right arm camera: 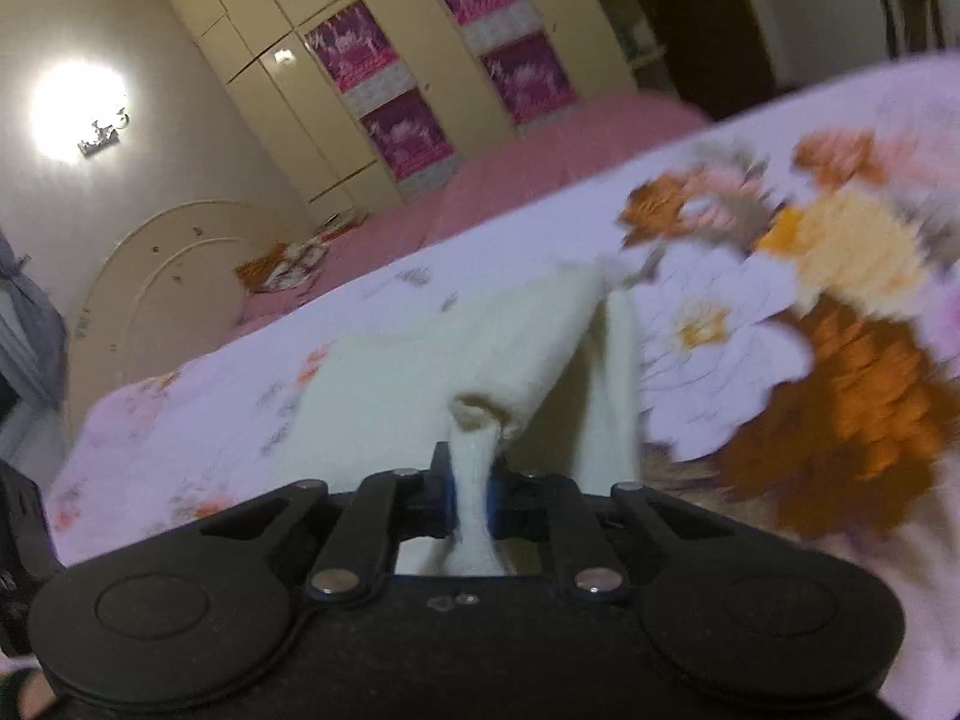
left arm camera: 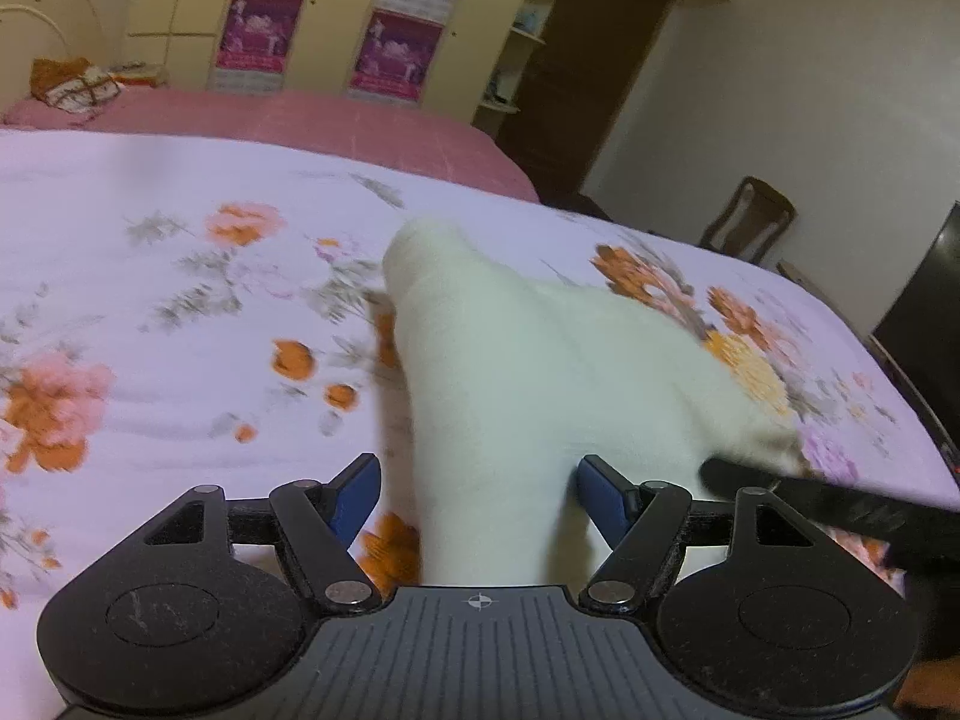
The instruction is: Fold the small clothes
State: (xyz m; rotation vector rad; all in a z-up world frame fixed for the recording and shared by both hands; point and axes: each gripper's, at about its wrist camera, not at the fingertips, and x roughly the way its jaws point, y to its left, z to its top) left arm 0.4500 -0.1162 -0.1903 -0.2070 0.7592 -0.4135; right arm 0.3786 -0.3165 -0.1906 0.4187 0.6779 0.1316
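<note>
White garment (left arm camera: pixel 510 372) on floral bedsheet (left arm camera: pixel 150 360). Right gripper (right arm camera: pixel 472 495) clamped on bunched edge. Left gripper (left arm camera: pixel 477 495) wide, cloth between its 2 fingers, ungripped. Risk: thin pinch slips, fold skews.

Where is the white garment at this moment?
The white garment lies on the floral bedsheet, between the open left gripper jaws; the right gripper pinches one edge.

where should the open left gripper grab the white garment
Probably on the flat white garment edge lying between the open left gripper, coming low from the near side. The right gripper already pinches a bunched corner, so a second grip apart from it could spread the cloth over the floral bedspread.
</note>
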